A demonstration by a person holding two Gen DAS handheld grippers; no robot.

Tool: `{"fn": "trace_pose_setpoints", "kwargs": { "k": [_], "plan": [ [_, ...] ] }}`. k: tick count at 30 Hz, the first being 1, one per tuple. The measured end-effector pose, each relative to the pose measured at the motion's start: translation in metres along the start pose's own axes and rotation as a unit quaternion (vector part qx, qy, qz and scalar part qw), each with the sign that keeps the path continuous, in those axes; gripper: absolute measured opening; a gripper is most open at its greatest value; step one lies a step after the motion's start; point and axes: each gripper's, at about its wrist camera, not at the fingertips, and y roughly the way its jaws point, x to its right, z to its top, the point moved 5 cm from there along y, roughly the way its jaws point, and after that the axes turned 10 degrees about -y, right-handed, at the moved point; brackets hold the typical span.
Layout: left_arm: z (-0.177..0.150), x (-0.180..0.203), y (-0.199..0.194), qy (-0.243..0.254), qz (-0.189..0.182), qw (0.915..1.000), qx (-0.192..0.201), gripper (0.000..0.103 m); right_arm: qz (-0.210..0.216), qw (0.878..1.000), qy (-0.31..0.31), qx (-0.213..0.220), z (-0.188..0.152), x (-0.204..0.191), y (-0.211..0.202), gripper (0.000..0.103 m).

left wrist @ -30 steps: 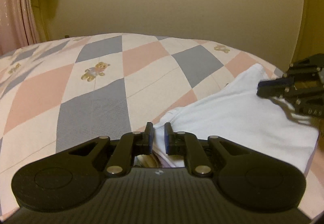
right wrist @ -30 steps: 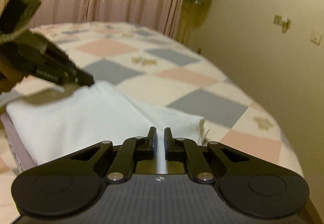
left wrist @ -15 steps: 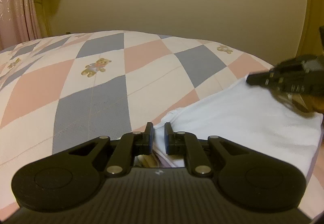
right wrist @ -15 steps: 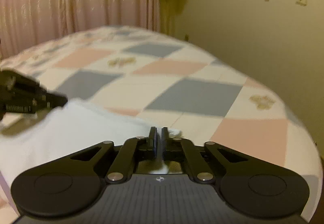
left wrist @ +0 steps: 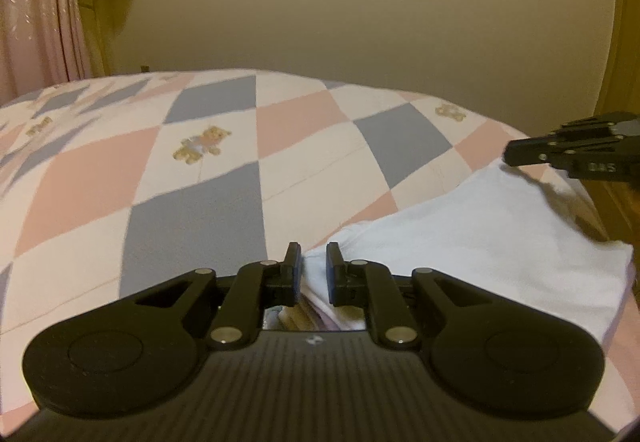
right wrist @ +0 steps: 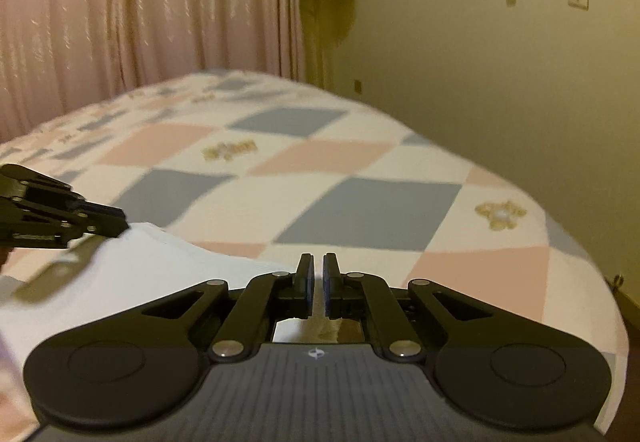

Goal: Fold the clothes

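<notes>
The only lettering sits on the side of the right gripper [left wrist: 520, 156] in the left wrist view, pale characters too blurred to read. Nothing else carries legible text.

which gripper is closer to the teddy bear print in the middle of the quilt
Left. The left gripper faces the teddy bear print from the white garment's near corner; the right gripper sits farther off at its other end.
</notes>
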Motion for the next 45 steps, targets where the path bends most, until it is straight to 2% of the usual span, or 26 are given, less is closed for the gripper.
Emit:
{"fn": "trace_pose_setpoints", "kwargs": {
  "k": [6, 8, 10, 11, 13, 16, 19, 20, 22, 24, 27, 29, 32, 37, 41, 45],
  "plan": [
    [-0.014, 0.013, -0.043, 0.004, -0.005, 0.9998, 0.019, 0.020, 0.030, 0.999, -0.026, -0.022, -0.019, -0.029, -0.031, 0.006],
    [-0.021, 0.021, -0.063, 0.029, -0.006, 0.9991, 0.031, 0.028, 0.036, 0.998, -0.046, -0.018, -0.024, -0.039, -0.046, 0.010],
    [-0.032, 0.038, -0.087, 0.101, -0.001, 0.9937, 0.048, 0.037, 0.038, 0.994, -0.099, -0.010, -0.030, -0.054, -0.064, 0.014],
    [-0.040, 0.047, -0.099, 0.146, 0.004, 0.9876, 0.058, 0.037, 0.034, 0.989, -0.141, -0.007, -0.034, -0.064, -0.072, 0.017],
    [-0.056, 0.063, -0.115, 0.215, 0.008, 0.9742, 0.068, 0.038, 0.019, 0.972, -0.236, -0.005, -0.045, -0.086, -0.087, 0.017],
    [-0.081, 0.084, -0.124, 0.308, 0.020, 0.9487, 0.068, 0.037, -0.011, 0.946, -0.324, -0.009, -0.059, -0.102, -0.096, 0.017],
    [-0.103, 0.103, -0.119, 0.391, 0.036, 0.9178, 0.060, 0.037, -0.022, 0.930, -0.367, -0.023, -0.067, -0.108, -0.093, 0.018],
    [-0.108, 0.106, -0.115, 0.407, 0.040, 0.9106, 0.056, 0.037, -0.025, 0.924, -0.381, -0.026, -0.069, -0.110, -0.092, 0.018],
    [-0.114, 0.112, -0.108, 0.434, 0.045, 0.8983, 0.054, 0.036, -0.027, 0.914, -0.404, -0.029, -0.072, -0.115, -0.090, 0.019],
    [-0.116, 0.114, -0.103, 0.446, 0.052, 0.8916, 0.055, 0.036, -0.030, 0.907, -0.420, -0.030, -0.075, -0.119, -0.087, 0.021],
    [-0.117, 0.115, -0.096, 0.452, 0.057, 0.8884, 0.053, 0.034, -0.031, 0.892, -0.450, -0.041, -0.082, -0.124, -0.079, 0.027],
    [-0.118, 0.116, -0.094, 0.455, 0.059, 0.8869, 0.052, 0.032, -0.035, 0.885, -0.463, -0.042, -0.085, -0.127, -0.076, 0.027],
    [-0.115, 0.115, -0.091, 0.453, 0.061, 0.8880, 0.051, 0.031, -0.040, 0.871, -0.487, -0.048, -0.090, -0.131, -0.069, 0.029],
    [-0.111, 0.117, -0.092, 0.442, 0.056, 0.8942, 0.048, 0.028, -0.059, 0.841, -0.535, -0.052, -0.098, -0.139, -0.061, 0.035],
    [-0.112, 0.116, -0.092, 0.435, 0.054, 0.8972, 0.049, 0.026, -0.058, 0.839, -0.538, -0.056, -0.098, -0.140, -0.055, 0.035],
    [-0.111, 0.116, -0.091, 0.429, 0.052, 0.9007, 0.048, 0.022, -0.062, 0.831, -0.550, -0.058, -0.101, -0.140, -0.042, 0.035]
  ]
}}
